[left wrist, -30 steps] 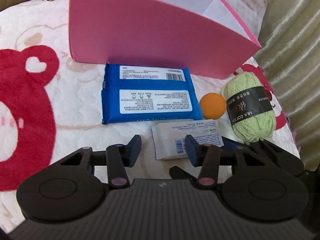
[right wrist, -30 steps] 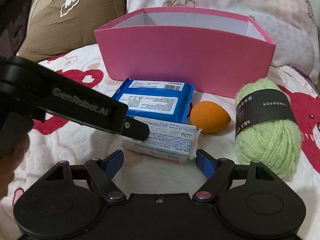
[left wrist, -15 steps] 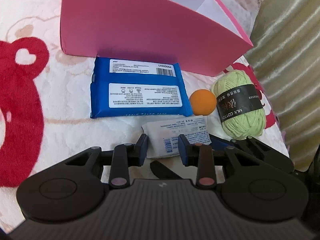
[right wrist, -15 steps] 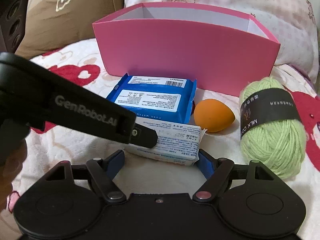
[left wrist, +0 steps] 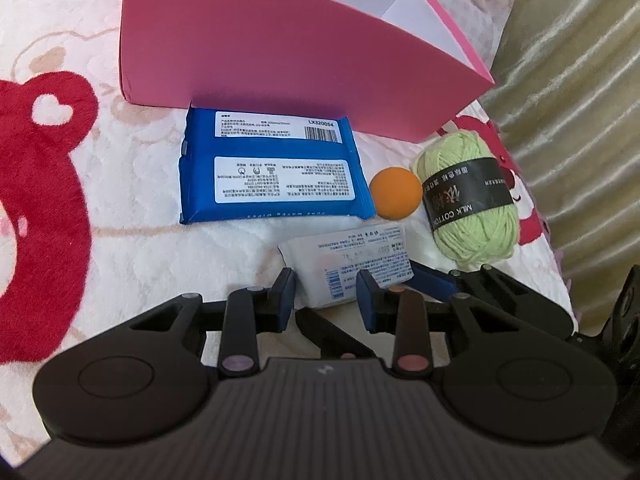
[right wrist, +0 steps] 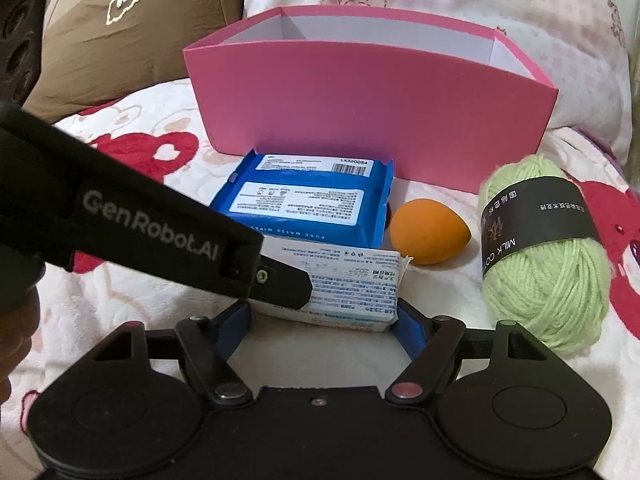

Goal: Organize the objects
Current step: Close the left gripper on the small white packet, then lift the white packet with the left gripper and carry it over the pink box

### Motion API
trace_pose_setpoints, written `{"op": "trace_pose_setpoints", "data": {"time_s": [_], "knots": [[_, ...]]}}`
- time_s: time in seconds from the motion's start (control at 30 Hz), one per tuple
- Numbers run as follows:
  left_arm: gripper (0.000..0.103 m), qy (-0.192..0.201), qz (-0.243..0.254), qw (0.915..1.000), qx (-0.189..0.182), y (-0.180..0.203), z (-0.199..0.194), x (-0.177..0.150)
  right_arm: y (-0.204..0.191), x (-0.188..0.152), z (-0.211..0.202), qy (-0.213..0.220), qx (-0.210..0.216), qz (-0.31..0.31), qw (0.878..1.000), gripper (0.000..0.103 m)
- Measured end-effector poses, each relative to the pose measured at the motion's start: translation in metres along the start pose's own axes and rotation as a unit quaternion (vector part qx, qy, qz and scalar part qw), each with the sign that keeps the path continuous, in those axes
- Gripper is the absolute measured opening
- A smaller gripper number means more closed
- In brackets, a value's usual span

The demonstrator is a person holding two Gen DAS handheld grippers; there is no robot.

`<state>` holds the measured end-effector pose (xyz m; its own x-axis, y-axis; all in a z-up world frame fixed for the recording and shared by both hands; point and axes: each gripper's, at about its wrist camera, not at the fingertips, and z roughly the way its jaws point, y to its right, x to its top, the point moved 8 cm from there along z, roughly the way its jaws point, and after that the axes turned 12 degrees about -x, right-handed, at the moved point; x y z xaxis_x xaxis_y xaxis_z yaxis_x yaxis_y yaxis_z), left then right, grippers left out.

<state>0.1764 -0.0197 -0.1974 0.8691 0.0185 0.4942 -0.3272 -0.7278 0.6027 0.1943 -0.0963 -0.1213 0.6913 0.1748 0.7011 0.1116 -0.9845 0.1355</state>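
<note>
Pinching the near short end of the white tissue pack [left wrist: 352, 264], the left tongs [left wrist: 326, 294] have their blue pads pressed on it from both sides, low in the middle of the left wrist frame. The right tongs [right wrist: 320, 320] stand spread, one blue finger at each long end of the same pack at lower centre of the right wrist frame; whether those pads touch the wrapper yet I cannot tell.

The pack lies on the bear-print blanket [left wrist: 120, 240], just in front of the blue wipes pack [left wrist: 272, 168], with the orange sponge [left wrist: 395, 193] and the green yarn ball [left wrist: 468, 200] to the right. The pink box [right wrist: 368, 112] stands open behind them, across the upper middle.

Risks, as I judge them:
- The hold is on one soft end only. Lifted this way, the pack would likely droop or swivel between the pads and could slide out.
- Both tongs crowd one small pack. If the right pair closes now, its fingers may knock the left arm, which crosses the right wrist view from the left edge.
- The blanket is plush and gives, so a low finger could snag pile along with the wrapper.
- A drooping pack carried toward the box could catch the tall front wall, or brush the sponge and set it rolling.
</note>
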Motion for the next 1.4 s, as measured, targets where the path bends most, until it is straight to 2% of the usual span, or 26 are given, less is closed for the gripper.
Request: {"op": "trace_pose_setpoints", "data": {"time_s": [0.27, 0.37, 0.53, 0.8, 1.0, 1.23, 1.4], "knots": [[0.032, 0.007, 0.015, 0.9998, 0.009, 0.011, -0.016, -0.005, -0.001, 0.002, -0.014, 0.004, 0.012, -0.002, 1.0, 0.08], [0.032, 0.015, 0.035, 0.9992, 0.013, 0.024, -0.029, -0.007, 0.001, 0.005, -0.026, 0.015, 0.027, 0.008, 0.999, 0.08], [0.032, 0.019, 0.038, 0.9991, 0.01, 0.037, -0.047, -0.008, 0.002, 0.008, -0.048, 0.033, 0.037, 0.01, 0.999, 0.08], [0.032, 0.038, 0.017, 0.999, -0.017, 0.054, -0.069, -0.003, 0.004, 0.016, -0.078, 0.053, 0.015, -0.012, 0.998, 0.08], [0.033, 0.039, 0.021, 0.999, -0.006, 0.057, -0.074, -0.002, 0.001, 0.024, -0.093, 0.066, 0.009, -0.024, 0.997, 0.08], [0.033, 0.06, 0.017, 0.998, -0.016, 0.062, -0.087, 0.003, 0.001, 0.033, -0.104, 0.079, 0.003, -0.03, 0.996, 0.08], [0.033, 0.056, 0.006, 0.9982, -0.019, 0.069, -0.096, 0.009, 0.0, 0.039, -0.115, 0.09, 0.001, -0.039, 0.995, 0.08]]}}
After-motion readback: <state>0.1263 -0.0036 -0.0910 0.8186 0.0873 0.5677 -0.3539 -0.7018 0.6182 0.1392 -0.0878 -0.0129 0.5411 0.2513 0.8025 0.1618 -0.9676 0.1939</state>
